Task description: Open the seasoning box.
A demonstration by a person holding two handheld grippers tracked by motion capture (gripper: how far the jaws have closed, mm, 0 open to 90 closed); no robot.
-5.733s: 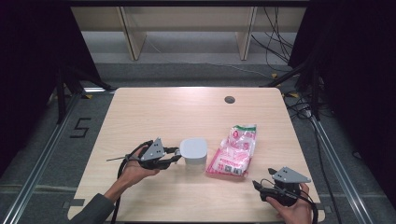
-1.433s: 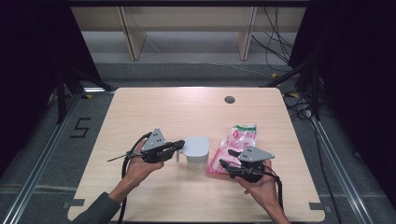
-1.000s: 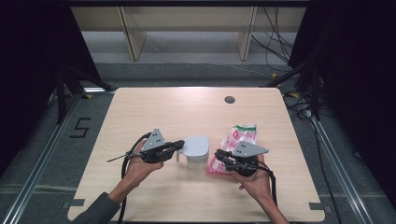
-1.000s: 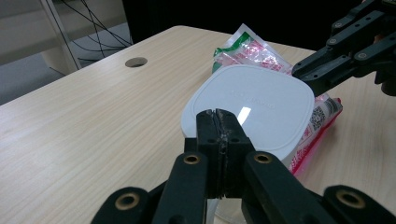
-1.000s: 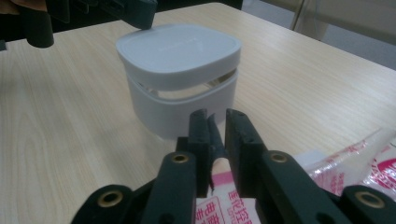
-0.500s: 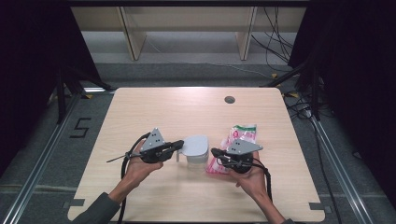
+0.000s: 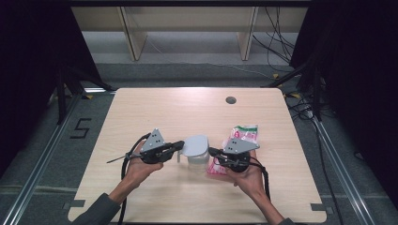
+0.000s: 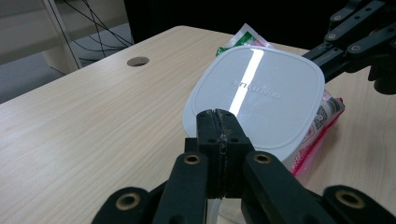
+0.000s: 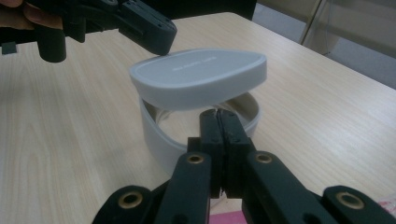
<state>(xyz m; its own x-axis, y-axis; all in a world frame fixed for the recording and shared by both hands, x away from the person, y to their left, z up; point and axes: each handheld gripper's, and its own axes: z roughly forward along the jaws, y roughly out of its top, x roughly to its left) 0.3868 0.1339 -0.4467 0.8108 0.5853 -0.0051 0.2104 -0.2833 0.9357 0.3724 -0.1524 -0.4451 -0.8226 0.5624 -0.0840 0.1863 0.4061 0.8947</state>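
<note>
Left gripper (image 7: 174, 146) fingers pressed together, pinching the near edge of the white lid (image 7: 195, 145). In the left gripper view the closed fingers (image 8: 219, 140) overlap the lid's (image 8: 261, 98) rim at its closest edge. Lid is lifted and tilted, clear of the tub on one side.

Right gripper (image 7: 212, 152) fingers also pressed together. They have just been closing. In the right gripper view the fingers (image 9: 219, 128) sit at the near rim of the white tub (image 9: 159, 135); the thin wall seems to be caught between them, but the contact spot is hidden behind the fingertips, so can't tell for sure.

Tub (image 7: 198, 158) stands on the counter (image 7: 187, 108), roughly centre, towards the person's side. It is open at the right gripper's side, with the lid (image 9: 201, 77) hovering tilted above it, the lid's far side held by the left gripper (image 9: 140, 28). Inside of the tub is partly visible, contents not readable.

Pink and green packet (image 7: 241, 138) lies flat on the counter just beside the tub, on the right, partly under the right gripper and hand (image 7: 246, 176). In the left gripper view the packet (image 8: 322, 126) pokes out behind and beside the lid, and the right gripper (image 8: 327, 56) comes in from the upper right.

Round hole (image 7: 230, 100) in the counter is at the far side, well apart from everything.
</note>
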